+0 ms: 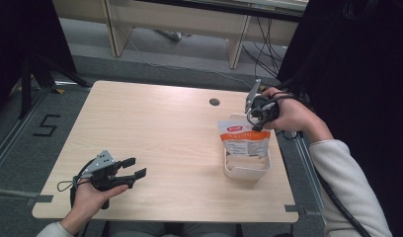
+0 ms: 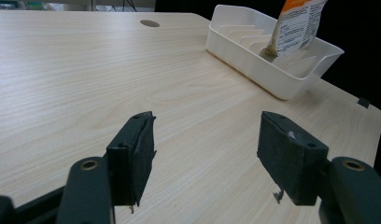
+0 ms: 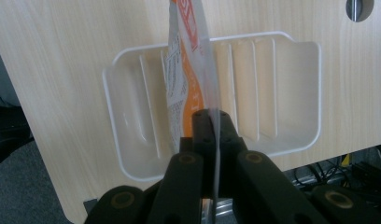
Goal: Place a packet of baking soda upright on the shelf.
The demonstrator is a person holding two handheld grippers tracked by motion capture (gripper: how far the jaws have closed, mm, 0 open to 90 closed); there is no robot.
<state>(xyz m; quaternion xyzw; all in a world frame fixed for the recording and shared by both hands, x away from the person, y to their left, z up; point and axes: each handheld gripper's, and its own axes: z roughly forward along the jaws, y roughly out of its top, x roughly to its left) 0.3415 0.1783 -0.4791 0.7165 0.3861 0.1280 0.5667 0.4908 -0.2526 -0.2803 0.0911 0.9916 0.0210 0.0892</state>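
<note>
1. Right gripper point(image 1: 255, 114): jaws closed flat on the top edge of the orange-and-white pouch point(image 1: 243, 139). The pouch hangs upright, its lower end inside the white slotted tray point(image 1: 247, 170) at the right side of the table point(image 1: 155, 133).
2. Left gripper point(image 1: 131, 168): jaws wide apart, nothing between them, resting low over the near-left of the table, well apart from the tray.
3. In the right gripper view, the pouch point(image 3: 188, 70) sits between two of the tray's dividers point(image 3: 149, 116), slightly tilted.
4. Risk: the pinch is on a thin edge only, so the film could slip out and the pouch flop sideways.
5. Risk: the bottom corner may catch a divider and drag or tip the light, unheld tray.
</note>
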